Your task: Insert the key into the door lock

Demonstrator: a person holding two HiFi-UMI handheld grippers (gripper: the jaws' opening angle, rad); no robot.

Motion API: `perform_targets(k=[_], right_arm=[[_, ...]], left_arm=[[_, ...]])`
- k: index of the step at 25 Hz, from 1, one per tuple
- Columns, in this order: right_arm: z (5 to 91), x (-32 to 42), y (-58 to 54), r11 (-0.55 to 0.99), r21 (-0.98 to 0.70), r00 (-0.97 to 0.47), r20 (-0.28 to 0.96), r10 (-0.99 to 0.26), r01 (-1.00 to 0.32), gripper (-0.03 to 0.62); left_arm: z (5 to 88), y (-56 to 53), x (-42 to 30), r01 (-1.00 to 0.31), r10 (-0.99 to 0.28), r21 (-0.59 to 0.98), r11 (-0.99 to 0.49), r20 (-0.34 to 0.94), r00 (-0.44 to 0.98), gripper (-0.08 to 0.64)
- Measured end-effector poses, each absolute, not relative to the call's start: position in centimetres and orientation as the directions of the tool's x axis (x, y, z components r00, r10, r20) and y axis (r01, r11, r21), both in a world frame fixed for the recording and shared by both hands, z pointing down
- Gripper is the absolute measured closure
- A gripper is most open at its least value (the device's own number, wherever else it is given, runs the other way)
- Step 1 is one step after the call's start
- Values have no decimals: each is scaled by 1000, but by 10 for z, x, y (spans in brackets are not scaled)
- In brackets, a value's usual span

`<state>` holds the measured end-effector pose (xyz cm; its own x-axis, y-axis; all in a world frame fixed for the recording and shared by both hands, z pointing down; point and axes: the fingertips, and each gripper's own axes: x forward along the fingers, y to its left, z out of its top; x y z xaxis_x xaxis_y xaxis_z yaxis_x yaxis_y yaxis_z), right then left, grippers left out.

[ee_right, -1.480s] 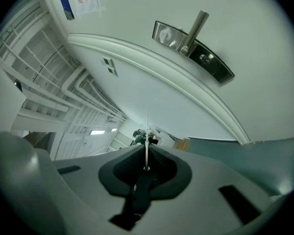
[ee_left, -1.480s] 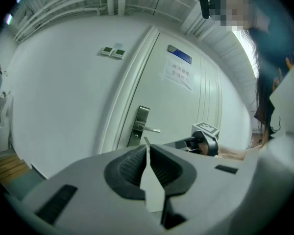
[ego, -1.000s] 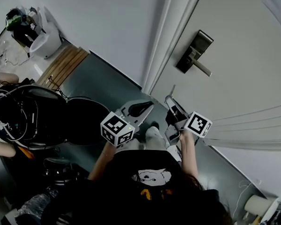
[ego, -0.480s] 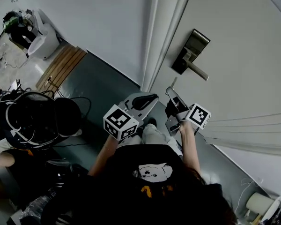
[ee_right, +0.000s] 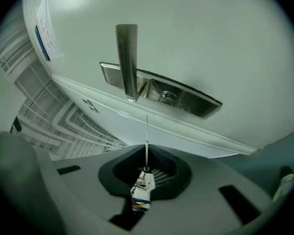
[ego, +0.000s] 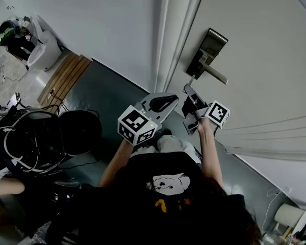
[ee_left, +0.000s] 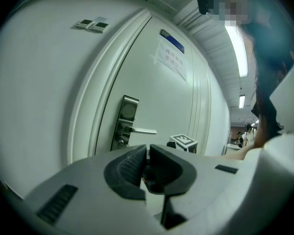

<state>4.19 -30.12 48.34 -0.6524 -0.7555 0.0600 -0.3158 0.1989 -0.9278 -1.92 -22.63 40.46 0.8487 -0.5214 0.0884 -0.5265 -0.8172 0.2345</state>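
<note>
The metal lock plate (ego: 206, 52) with its lever handle (ego: 215, 75) is on the white door (ego: 265, 60). My right gripper (ego: 189, 92) is shut on the key (ee_right: 146, 140), whose thin blade sticks out edge-on between the jaws. The blade points at the lock plate (ee_right: 186, 98), a short way off its keyhole cylinder (ee_right: 169, 96), beside the handle (ee_right: 127, 60). My left gripper (ego: 166, 102) is lower and to the left, its jaws shut (ee_left: 148, 155) with nothing visible between them. From there I see the lock plate (ee_left: 126, 121) and the right gripper's marker cube (ee_left: 183, 141).
The white door frame (ego: 171, 40) runs just left of the lock. A paper notice (ee_left: 171, 58) hangs high on the door. A black chair with cables (ego: 46, 137) and a wooden platform (ego: 66, 78) stand on the grey floor (ego: 112, 93) at left.
Both grippers have moved up and closer to the door. The key's tip is now just below the lock plate, nearer than a second ago.
</note>
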Motion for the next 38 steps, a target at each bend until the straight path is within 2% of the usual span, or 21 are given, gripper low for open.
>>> perform_targets(k=[9,17,38], right_arm=[[493,53,-330,174,-953,-611,15,-791,-248,569],[494,64,-351,175,-975,-618,-55,-785,-136,569],[490,68,-367,171,-985,-617,-123,-778,-19,571]], left_arm=[[425,-241,-17,-503,-498,202,-840,82,864,534],[430,-248,-7,-488,-481,190,-852,87,872,534],[430,-252,-6,-498,-490,171,-850,90,867,534]])
